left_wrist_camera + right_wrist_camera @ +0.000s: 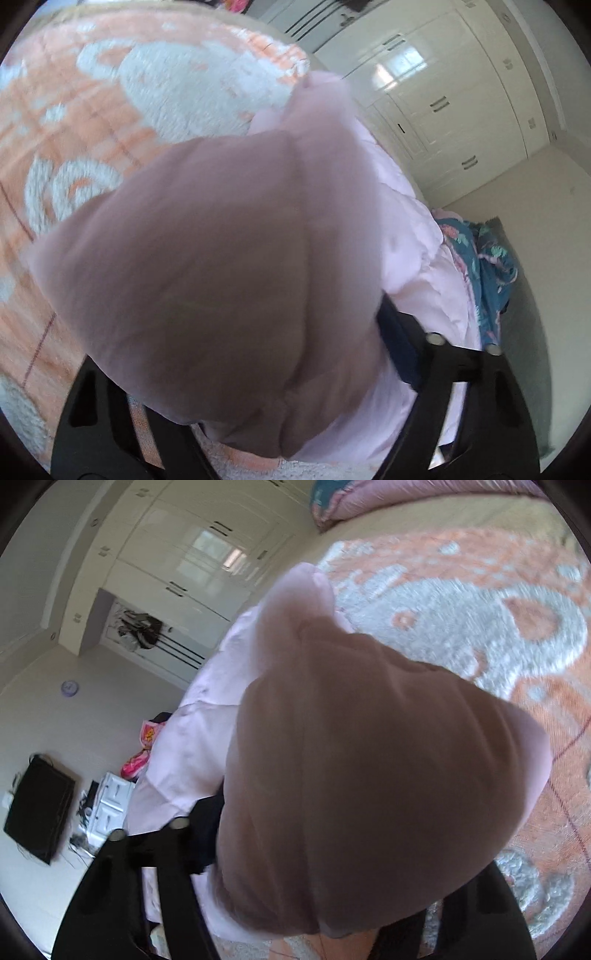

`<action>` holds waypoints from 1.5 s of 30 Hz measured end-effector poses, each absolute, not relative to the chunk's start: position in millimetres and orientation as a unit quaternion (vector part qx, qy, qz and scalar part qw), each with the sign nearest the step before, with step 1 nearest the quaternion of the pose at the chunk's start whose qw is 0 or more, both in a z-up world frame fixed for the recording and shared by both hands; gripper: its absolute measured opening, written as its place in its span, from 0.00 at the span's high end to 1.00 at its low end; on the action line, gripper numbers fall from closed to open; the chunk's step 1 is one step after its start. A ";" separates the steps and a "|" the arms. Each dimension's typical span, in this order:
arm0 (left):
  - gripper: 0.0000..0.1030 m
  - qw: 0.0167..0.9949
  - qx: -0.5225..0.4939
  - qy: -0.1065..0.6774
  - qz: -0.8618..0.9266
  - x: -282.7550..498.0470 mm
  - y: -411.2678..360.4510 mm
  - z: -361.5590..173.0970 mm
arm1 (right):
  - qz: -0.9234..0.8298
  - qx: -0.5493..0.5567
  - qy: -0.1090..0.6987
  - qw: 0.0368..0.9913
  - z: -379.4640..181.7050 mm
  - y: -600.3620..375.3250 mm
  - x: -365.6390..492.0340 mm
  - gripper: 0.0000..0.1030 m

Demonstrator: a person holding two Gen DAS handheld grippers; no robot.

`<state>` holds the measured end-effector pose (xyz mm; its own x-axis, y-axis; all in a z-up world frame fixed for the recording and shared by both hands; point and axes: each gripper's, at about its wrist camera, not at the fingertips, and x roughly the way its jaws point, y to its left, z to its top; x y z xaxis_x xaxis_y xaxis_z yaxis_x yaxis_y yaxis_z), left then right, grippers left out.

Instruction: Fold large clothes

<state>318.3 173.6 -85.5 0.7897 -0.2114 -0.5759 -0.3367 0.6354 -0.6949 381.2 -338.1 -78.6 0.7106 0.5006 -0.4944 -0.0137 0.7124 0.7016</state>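
Both the left gripper (pixel 236 398) and the right gripper (pixel 332 897) are clenching bunched folds of the pale pink garment (pixel 207 280) over the orange patterned bedspread (pixel 74 110), and the slippery bulk is risking sliding free from shallow bites.

Soft, matt pink cloth garment (pixel 207 266), blurred up close; nubby terry bedspread (pixel 92 110) beneath it; glossy white wardrobe doors (pixel 424 96) beyond it, probably lacquered.
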 end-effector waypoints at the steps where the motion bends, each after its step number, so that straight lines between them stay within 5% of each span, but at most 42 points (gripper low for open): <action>1: 0.42 0.850 -0.417 0.320 0.037 318.0 171.8 -81.6 | 0.152 0.342 0.347 0.860 -76.1 -336.7 381.5 0.55; 6: 0.64 0.875 -0.370 0.309 0.036 318.9 164.5 -62.1 | 0.156 0.291 0.334 0.883 -56.5 -325.4 377.4 0.65; 9: 0.70 0.894 -0.329 0.302 0.042 317.5 154.9 -46.2 | 0.154 0.250 0.323 0.900 -42.1 -316.3 371.5 0.68; 23: 0.71 0.918 -0.286 0.274 0.019 275.0 141.8 0.2 | 0.191 0.106 0.260 0.941 19.4 -290.4 292.8 0.72; 45: 0.70 0.916 -0.246 0.316 0.030 144.0 117.5 -26.6 | 0.185 0.133 0.280 0.933 -3.5 -324.6 165.9 0.72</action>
<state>144.0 117.5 -26.6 0.7983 -0.1018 -0.5936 -0.2098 0.8769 -0.4325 165.9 -324.6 -3.5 0.7753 0.4189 -0.4727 -0.2702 0.8964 0.3513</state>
